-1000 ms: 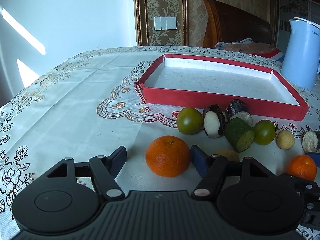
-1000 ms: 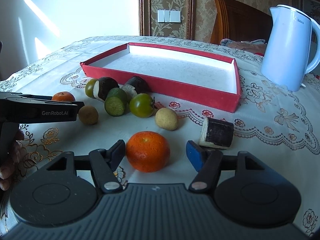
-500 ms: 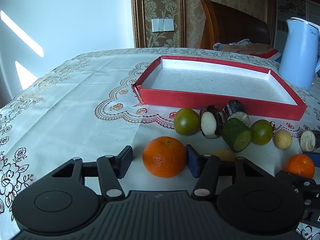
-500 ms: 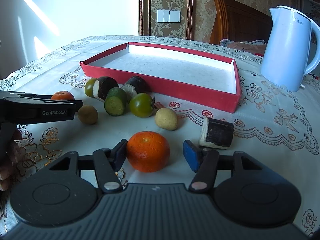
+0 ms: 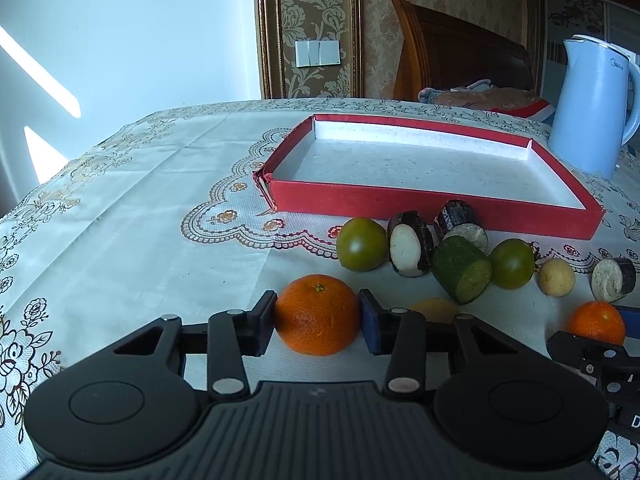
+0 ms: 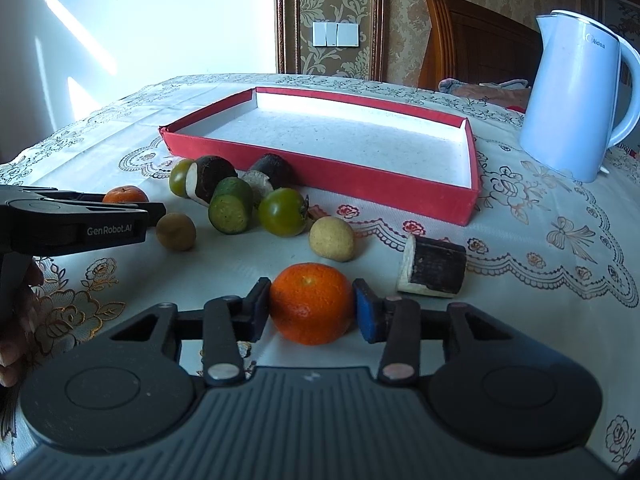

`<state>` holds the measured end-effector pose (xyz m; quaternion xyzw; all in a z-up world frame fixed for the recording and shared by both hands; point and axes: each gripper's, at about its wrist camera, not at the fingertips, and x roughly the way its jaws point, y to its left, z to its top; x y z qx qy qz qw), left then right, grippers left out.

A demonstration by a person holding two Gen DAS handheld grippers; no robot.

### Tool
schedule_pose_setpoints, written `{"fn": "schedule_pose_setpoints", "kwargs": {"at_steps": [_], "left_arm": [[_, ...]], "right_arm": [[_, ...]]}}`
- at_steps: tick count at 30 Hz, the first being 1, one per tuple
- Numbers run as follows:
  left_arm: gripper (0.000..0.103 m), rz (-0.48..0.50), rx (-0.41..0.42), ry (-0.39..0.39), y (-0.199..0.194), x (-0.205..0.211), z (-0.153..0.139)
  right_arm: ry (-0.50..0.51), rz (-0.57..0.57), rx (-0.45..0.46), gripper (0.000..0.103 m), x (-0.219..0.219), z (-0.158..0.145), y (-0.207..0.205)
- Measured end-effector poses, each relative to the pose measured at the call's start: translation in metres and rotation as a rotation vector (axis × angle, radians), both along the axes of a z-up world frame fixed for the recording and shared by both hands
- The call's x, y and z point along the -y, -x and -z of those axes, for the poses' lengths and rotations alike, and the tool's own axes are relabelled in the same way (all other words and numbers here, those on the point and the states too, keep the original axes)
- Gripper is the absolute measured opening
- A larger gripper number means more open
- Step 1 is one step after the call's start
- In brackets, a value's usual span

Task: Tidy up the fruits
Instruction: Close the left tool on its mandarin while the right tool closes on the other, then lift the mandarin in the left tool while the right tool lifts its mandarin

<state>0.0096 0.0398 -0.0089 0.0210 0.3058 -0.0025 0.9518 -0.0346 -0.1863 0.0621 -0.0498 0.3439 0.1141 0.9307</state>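
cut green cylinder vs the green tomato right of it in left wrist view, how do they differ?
The cut green cylinder lies tilted on its side with a flat, pale-green speckled cut face toward the camera; the green tomato is round and whole. The cylinder's skin looks matte and rough; the tomato's is smooth and glossy. The cylinder looks somewhat bigger. Both are green and rest on the tablecloth, outside the red tray.

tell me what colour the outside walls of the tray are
Red, with a white inside; the tray shows best in the right wrist view.

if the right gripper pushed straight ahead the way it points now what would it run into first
The right gripper has just been closing on an orange. Carried straight ahead, that orange would probably meet the pale round fruit first; depth is hard to judge.
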Motion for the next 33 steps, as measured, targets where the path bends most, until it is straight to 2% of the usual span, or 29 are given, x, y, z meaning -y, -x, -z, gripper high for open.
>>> {"fn": "schedule_pose_setpoints", "kwargs": {"at_steps": [10, 14, 20, 28, 30, 33], "left_arm": [[0.043, 0.005, -0.004, 0.021, 0.002, -0.003, 0.001], [0.055, 0.027, -0.007, 0.042, 0.002, -0.004, 0.001], [0.056, 0.015, -0.004, 0.043, 0.003, -0.004, 0.002], [0.049, -0.012, 0.003, 0.060, 0.003, -0.009, 0.001], [0.042, -0.003, 0.007, 0.062, 0.004, -0.009, 0.001], [0.041, -0.009, 0.009, 0.059, 0.004, -0.009, 0.001]], "right_arm": [[-0.014, 0.001, 0.000, 0.042, 0.003, -0.001, 0.003], [-0.030, -0.002, -0.003, 0.042, 0.007, -0.001, 0.005], [-0.057, -0.006, -0.006, 0.042, 0.012, -0.002, 0.006], [-0.053, 0.000, 0.001, 0.041, 0.011, -0.002, 0.007], [-0.059, 0.009, 0.002, 0.041, 0.013, -0.002, 0.007], [-0.065, 0.015, 0.004, 0.041, 0.014, -0.002, 0.007]]}}
